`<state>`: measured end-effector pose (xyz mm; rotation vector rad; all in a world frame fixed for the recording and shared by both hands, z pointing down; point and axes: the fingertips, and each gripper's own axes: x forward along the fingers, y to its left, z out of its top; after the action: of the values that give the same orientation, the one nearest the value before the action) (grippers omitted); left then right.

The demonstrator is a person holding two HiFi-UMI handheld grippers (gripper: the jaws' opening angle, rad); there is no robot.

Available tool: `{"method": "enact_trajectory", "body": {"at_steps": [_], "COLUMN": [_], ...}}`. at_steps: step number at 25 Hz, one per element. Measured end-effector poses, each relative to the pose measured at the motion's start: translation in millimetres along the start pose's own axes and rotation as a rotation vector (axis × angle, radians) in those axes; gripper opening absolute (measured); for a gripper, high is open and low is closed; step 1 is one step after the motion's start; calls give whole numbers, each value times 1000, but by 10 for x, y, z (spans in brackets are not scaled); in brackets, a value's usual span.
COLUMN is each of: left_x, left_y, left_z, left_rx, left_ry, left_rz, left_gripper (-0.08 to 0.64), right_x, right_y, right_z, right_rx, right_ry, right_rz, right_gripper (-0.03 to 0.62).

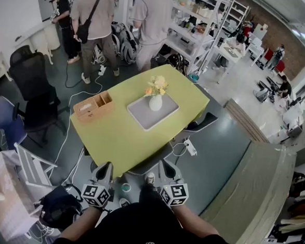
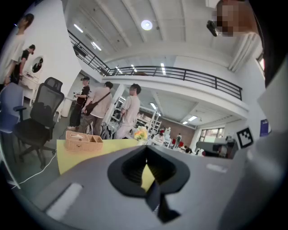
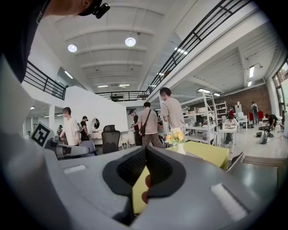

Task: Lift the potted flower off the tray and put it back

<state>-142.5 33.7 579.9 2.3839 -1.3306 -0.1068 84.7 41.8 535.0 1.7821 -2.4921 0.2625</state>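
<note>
From my head, I see an open workshop with a grey floor and shelving at the back. One yellow-green table (image 1: 115, 139) bears one grey tray (image 1: 142, 119). The flower (image 1: 155, 99) stands on the tray, upright. One wicker box (image 1: 93, 107) lies to the tray's left, apart from it. Three people stand past the table's far end. My two tools, left gripper (image 1: 104, 168) and right gripper (image 1: 167, 172), hang off the near end.

In the left gripper view, my jaws are together and empty, with the flower far ahead.

In the right gripper view, my jaws are closed on nothing, and the flower is ahead to the right.
</note>
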Motion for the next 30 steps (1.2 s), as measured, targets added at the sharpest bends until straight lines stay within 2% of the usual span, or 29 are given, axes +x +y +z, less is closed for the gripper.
{"method": "enact_trajectory", "body": {"at_steps": [12,17,20,30], "left_x": [-141,-54,22,622], "left_y": [13,10,19,161], "left_z": [-32,-13,12,96], "left_rx": [0,7,11,14], "left_ry": [5,5,5,21], "left_rz": [11,14,21,50], "left_gripper": [6,6,8,6], "right_x": [-72,-28,47,696], "right_y": [-63,-187,-326,-799], "right_z": [31,153,232,186], "right_rx": [6,87,99,94], "right_ry": [-21,-109,-137,-87], "right_rz": [-46,-9,-12,10], "right_gripper": [3,3,5,5]}}
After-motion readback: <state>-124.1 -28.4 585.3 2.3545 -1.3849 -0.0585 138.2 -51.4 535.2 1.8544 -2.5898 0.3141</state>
